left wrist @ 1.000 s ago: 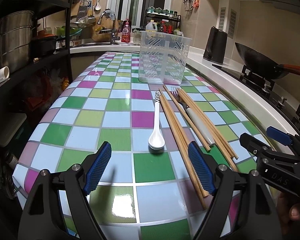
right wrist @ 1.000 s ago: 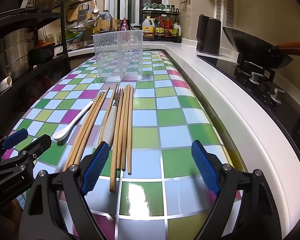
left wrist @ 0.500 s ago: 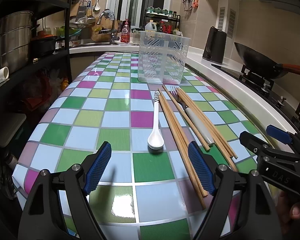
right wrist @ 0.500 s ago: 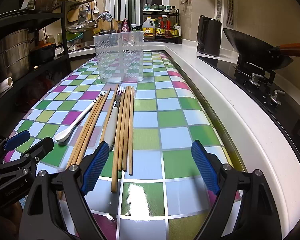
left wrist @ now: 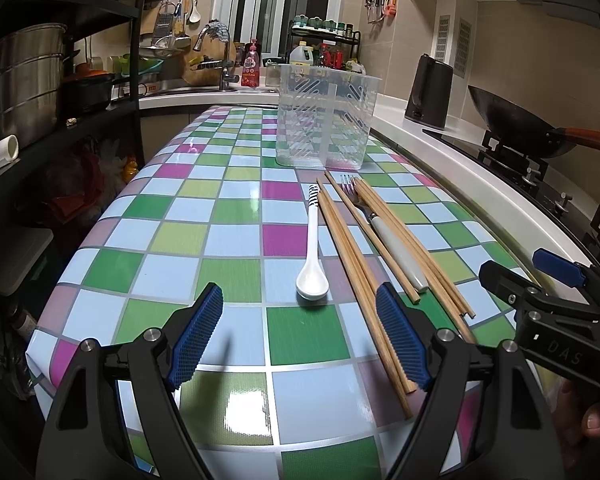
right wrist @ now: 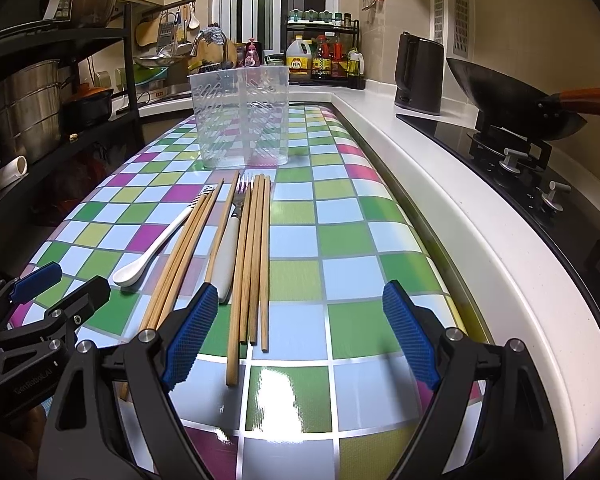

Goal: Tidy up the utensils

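At the far left, a black metal shelf rack carries a large stainless steel stockpot. Beside it runs the long counter covered in a glossy checked sheet of green, blue, pink and purple squares, where all the utensils lie.

The left gripper hovers low over the near end of the counter, its two blue ribbed pads spread wide with nothing between them. Just ahead of its gap lies the white ceramic spoon with a striped handle tip, bowl toward the camera. To the right of the spoon lies a bundle of long wooden chopsticks, its near ends running under the left gripper's right pad in that view. Next comes the metal fork with a white handle, tines pointing away, flanked on both sides by chopsticks; more chopsticks lie on its right, close alongside.

Beyond the utensils, near their far tips, stands the clear plastic slotted utensil holder, upright with an inner divider, empty as far as can be seen.

The right gripper hovers over the counter to the right of the left one, pads equally wide apart and holding nothing; its left pad sits over the near ends of the chopsticks. Further right, past the white counter edge, a dark kettle and a black wok on the hob stand.
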A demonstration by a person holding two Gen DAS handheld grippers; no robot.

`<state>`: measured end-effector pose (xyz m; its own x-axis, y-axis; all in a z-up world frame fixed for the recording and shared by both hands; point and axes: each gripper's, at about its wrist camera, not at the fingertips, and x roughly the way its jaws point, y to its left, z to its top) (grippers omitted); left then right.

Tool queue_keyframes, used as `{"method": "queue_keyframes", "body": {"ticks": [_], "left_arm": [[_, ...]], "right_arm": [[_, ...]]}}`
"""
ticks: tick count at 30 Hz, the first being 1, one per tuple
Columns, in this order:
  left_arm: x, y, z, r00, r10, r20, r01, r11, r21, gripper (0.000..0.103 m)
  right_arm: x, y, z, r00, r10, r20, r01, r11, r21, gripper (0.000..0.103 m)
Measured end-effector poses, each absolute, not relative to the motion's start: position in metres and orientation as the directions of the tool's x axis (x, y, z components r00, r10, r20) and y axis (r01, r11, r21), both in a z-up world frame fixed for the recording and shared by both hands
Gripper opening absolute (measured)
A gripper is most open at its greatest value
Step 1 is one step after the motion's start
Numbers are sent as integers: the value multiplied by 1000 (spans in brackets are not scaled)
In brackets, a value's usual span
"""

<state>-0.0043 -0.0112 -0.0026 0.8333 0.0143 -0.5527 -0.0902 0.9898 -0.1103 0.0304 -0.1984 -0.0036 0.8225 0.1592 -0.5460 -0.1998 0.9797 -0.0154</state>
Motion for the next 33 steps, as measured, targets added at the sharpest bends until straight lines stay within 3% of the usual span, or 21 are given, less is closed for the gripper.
{"method": "queue_keyframes", "body": {"ticks": [19, 22, 26, 31, 33], "left_arm": [[-4, -13, -2, 832, 9, -555, -89, 989, -119, 75], [-4, -14, -1, 832, -2, -555, -83, 988, -127, 67], [-3, -14, -1, 824, -33, -566, -63, 987, -149, 48], [1, -11, -6, 809, -56, -585, -54, 984, -169, 30], [4, -10, -7, 807, -65, -587, -49, 983, -176, 25]], "right_arm": [[30, -198, -4, 822, 160, -546, -201, 979, -15, 83], [30, -197, -3, 823, 163, -545, -202, 979, -12, 83], [33, -203, -6, 808, 206, -552, -208, 976, 59, 83], [39, -212, -15, 788, 228, -572, -196, 973, 119, 65], [44, -212, -21, 762, 253, -597, -213, 967, 137, 50]]}}
